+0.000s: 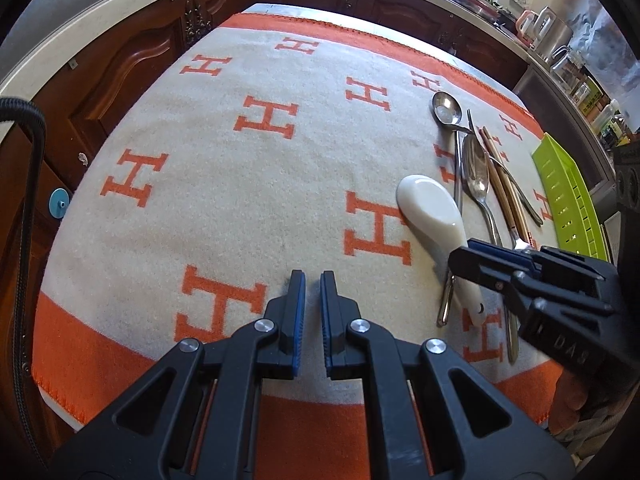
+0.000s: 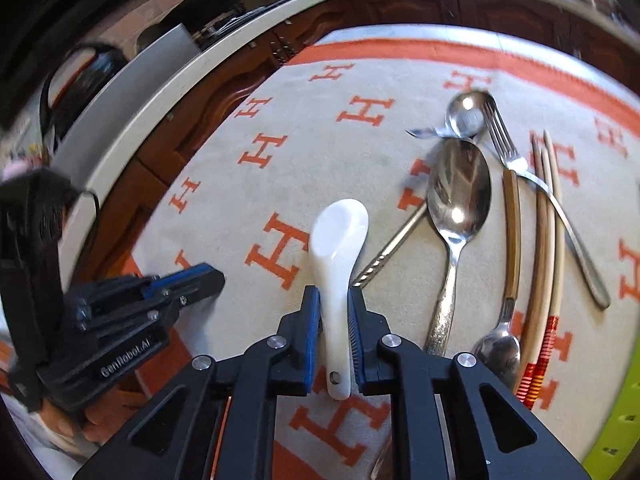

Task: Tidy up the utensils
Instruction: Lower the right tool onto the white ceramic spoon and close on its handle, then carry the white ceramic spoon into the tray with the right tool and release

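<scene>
right hand-held gripper (image 2: pixel 334 336) around white spoon (image 2: pixel 338 264) handle

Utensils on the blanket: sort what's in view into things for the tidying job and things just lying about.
For the job:
white spoon, clamped in the right gripper
big metal spoon
fork
chopsticks
green tray

Just lying about:
blanket
cabinets
jars on the counter
left gripper, shut and empty
</scene>
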`<state>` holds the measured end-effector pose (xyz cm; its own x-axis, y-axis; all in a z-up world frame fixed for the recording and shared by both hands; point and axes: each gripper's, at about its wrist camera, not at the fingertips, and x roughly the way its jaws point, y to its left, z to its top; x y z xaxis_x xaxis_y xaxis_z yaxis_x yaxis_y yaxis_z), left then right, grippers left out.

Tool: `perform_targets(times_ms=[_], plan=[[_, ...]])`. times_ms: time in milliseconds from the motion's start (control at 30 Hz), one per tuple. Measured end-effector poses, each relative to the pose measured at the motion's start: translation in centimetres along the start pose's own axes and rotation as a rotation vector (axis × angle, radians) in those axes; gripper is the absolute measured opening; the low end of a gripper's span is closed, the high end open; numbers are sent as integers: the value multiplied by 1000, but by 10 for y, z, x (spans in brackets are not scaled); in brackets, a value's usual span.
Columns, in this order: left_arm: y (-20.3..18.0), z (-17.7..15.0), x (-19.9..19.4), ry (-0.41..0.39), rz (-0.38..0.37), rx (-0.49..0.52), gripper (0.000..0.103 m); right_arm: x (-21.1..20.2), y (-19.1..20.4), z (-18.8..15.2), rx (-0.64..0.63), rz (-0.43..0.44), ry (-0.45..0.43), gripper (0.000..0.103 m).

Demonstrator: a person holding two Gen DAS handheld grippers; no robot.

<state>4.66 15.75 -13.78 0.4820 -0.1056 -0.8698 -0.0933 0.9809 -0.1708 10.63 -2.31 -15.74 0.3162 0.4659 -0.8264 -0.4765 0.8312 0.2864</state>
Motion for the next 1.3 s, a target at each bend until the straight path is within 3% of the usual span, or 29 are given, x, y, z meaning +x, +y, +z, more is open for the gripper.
perform_targets(times_ms=[233, 467, 767, 1000, 1300], plan=[[0, -1, 0, -7, -2, 2, 5, 3, 24, -3, -110, -24, -16, 13], [0, -1, 0, -9, -2, 2, 5, 8, 30, -5, -129, -1, -11, 13], [-1, 0, -1, -1, 2, -1, 5, 4, 33, -9, -102, 30, -18, 6], [-17, 4, -1, 22, -37, 16, 5, -40, 7, -13, -9, 27, -112, 6], [-68, 34, -9, 2, -135, 79, 5, -122, -54, -34, 141, -94, -262, 6]])
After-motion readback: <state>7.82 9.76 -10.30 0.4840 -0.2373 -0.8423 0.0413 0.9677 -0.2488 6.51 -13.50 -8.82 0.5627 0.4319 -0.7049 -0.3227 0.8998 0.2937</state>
